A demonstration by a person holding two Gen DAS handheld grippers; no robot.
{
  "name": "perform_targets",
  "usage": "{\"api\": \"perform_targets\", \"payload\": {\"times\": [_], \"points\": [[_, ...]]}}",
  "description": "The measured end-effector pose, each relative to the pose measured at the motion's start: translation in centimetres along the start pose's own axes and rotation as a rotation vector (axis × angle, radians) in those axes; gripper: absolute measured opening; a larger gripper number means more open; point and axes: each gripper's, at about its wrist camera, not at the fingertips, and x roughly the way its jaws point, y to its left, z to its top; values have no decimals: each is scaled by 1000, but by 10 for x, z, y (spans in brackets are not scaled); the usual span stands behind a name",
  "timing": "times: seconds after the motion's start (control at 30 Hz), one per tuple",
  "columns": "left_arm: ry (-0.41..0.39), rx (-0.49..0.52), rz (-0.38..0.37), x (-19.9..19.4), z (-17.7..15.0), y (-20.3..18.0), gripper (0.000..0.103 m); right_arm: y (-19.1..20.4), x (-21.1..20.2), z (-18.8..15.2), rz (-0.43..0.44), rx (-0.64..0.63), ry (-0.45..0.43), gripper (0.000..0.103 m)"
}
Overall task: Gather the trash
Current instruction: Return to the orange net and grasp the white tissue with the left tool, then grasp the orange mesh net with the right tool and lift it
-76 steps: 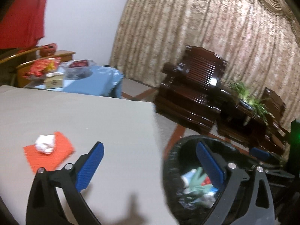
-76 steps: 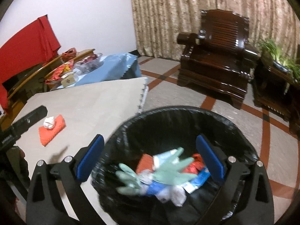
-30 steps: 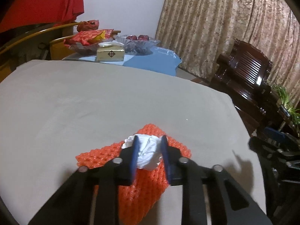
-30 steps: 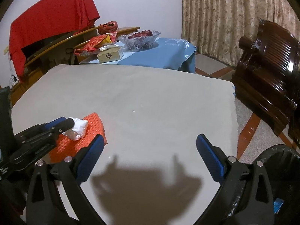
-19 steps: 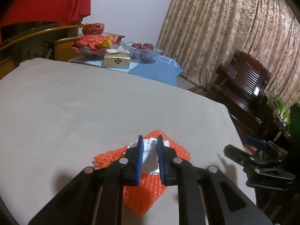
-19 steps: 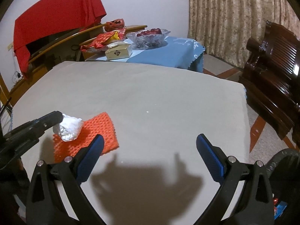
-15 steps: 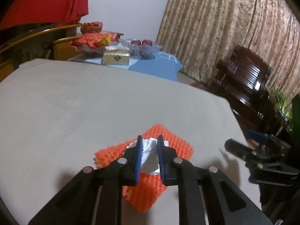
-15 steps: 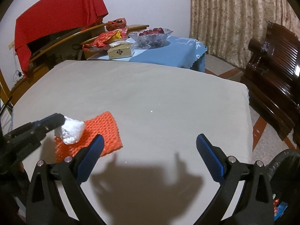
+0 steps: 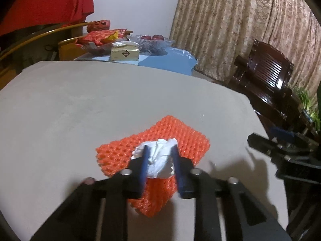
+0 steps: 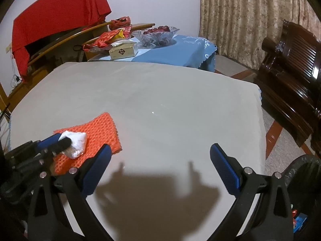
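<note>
Left gripper point(image 9: 159, 161) clamped on tissue wad point(image 9: 158, 158); removal pending.
Left view: I read the wad resting on the orange mesh point(image 9: 180, 136), near centre of the grey table point(image 9: 80, 104). Right view: right gripper point(image 10: 160, 164) spread, empty; bin point(image 10: 301, 172) near right; armchair point(image 10: 291, 64) far right.

The right gripper point(image 10: 160, 166) hovers wide open over the bare surface point(image 10: 160, 104); left gripper point(image 10: 60, 143) pinches a white wad point(image 10: 77, 143) above orange mesh point(image 10: 100, 128).
</note>
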Motion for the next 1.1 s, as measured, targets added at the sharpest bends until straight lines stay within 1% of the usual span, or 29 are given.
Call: {"api": "perform_targets", "payload": {"times": [0.07, 0.2, 0.27, 0.3, 0.43, 0.6, 0.73, 0.83, 0.87, 0.9, 0.93, 1.0, 1.03, 1.07, 1.1], "points": [[-19, 1, -2, -6, 2, 2, 15, 3, 1, 1, 5, -2, -2, 96], [-62, -27, -2, -23, 7, 9, 15, 12, 3, 2, 23, -15, -3, 96], [-86, -39, 20, -34, 9, 16, 15, 19, 7, 3, 38, -24, 0, 96], [-96, -39, 42, -38, 9, 22, 15, 23, 8, 3, 45, -28, 3, 96], [-96, -51, 108, -43, 6, 43, 15, 45, 21, 3, 72, -52, 17, 96], [-84, -67, 155, -43, -1, 64, 15, 70, 40, 2, 75, -89, 39, 96], [-75, -77, 159, -41, -4, 74, 15, 82, 58, 0, 68, -103, 81, 96], [-74, -86, 156, -41, -5, 77, 15, 87, 71, -4, 88, -115, 126, 94], [-74, -90, 153, -41, -6, 77, 15, 89, 74, -6, 107, -120, 142, 79], [-74, -91, 151, -41, -6, 78, 15, 90, 75, -8, 124, -123, 152, 68], [-73, -92, 149, -41, -6, 78, 15, 91, 75, -8, 141, -120, 154, 66], [-71, -94, 144, -40, -6, 79, 15, 95, 73, -8, 180, -128, 159, 43], [-68, -96, 141, -40, -6, 79, 15, 98, 71, -7, 201, -144, 162, 38], [-66, -97, 140, -40, -6, 79, 15, 101, 69, -6, 213, -156, 160, 27], [-64, -100, 138, -40, -6, 79, 15, 102, 67, -6, 224, -167, 160, 21]]}}
